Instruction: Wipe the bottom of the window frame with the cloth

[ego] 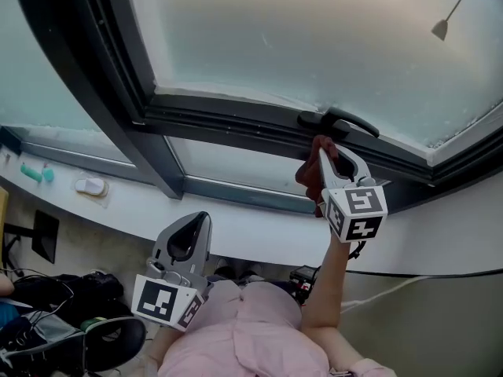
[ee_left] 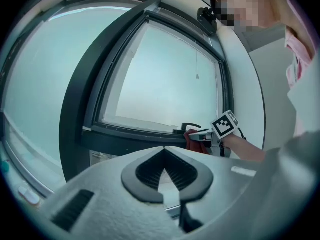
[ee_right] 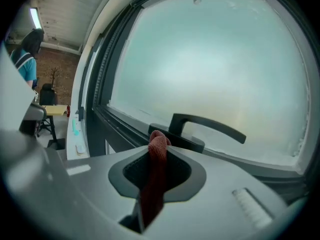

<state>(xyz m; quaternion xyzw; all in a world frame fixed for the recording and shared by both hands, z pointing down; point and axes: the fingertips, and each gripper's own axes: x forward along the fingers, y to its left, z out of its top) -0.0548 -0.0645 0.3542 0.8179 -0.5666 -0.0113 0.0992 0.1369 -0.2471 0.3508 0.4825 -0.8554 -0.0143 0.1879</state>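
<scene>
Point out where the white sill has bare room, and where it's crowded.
Bare: the white sill between the small white object and the right gripper, and again right of that gripper. Crowded: the left end by the teal object, and the window handle, where the jaws hold the cloth.

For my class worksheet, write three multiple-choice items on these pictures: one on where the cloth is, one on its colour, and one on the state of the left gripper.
1. Where is the cloth?
A. Up by the window handle
B. Lying on a desk
C. On the floor

2. What colour is the cloth?
A. Blue
B. Dark red
C. White

3. How does the left gripper stand?
A. Wide open
B. Shut on the cloth
C. Shut and empty

Answers:
1 A: the right gripper holds it close in front of the handle.
2 B: every view shows it dark red.
3 C: its jaws meet at the tips with nothing between them.
</scene>
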